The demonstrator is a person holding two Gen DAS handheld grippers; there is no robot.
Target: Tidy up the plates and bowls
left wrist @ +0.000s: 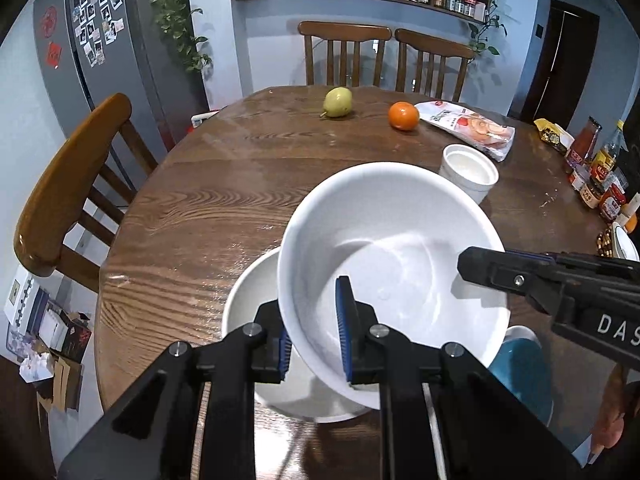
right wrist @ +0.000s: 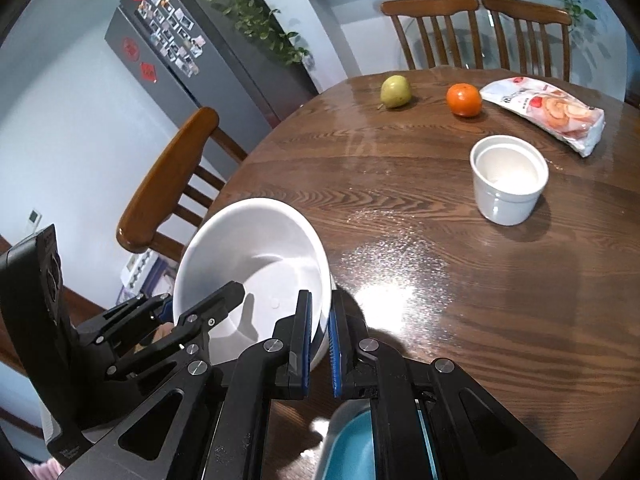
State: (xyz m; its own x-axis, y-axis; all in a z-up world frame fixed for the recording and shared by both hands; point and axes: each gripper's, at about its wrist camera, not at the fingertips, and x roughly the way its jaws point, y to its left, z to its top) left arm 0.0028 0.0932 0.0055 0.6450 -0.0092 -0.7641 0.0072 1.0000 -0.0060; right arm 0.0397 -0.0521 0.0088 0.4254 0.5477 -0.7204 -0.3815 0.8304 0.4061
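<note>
Left tool (left wrist: pixel 314 344): closed on the near rim of a large white bowl (left wrist: pixel 396 276). One blue pad sits inside the bowl, the other outside against its wall. Bowl is tilted, opening facing the camera, held above a second white bowl (left wrist: pixel 250 304) that rests on the round wooden table (left wrist: pixel 192 208). Whether the two bowls touch cannot be told.

Right tool (right wrist: pixel 319 344): jaws nearly together, a narrow gap between the blue pads (right wrist: pixel 306 336). In the right wrist view the pads straddle the right edge of the same tilted bowl (right wrist: pixel 256 256); whether they actually pinch the rim cannot be told. From the left wrist view the right tool (left wrist: pixel 532 276) comes in from the right, its tip over the bowl's rim.

A teal bowl (right wrist: pixel 356 444) lies on the table directly beneath the right tool, at the near edge; also seen in the left view (left wrist: pixel 520 368), just right of the white bowls.

Elsewhere on the table: a white ramekin-style cup (right wrist: pixel 508 180), upright, well apart from the bowls; beyond it a green pear (right wrist: pixel 395 91), an orange (right wrist: pixel 464 99) and a snack packet (right wrist: pixel 548 110) along the far side. Sauce jars and bottles (left wrist: pixel 596 176) stand along the right edge.
</note>
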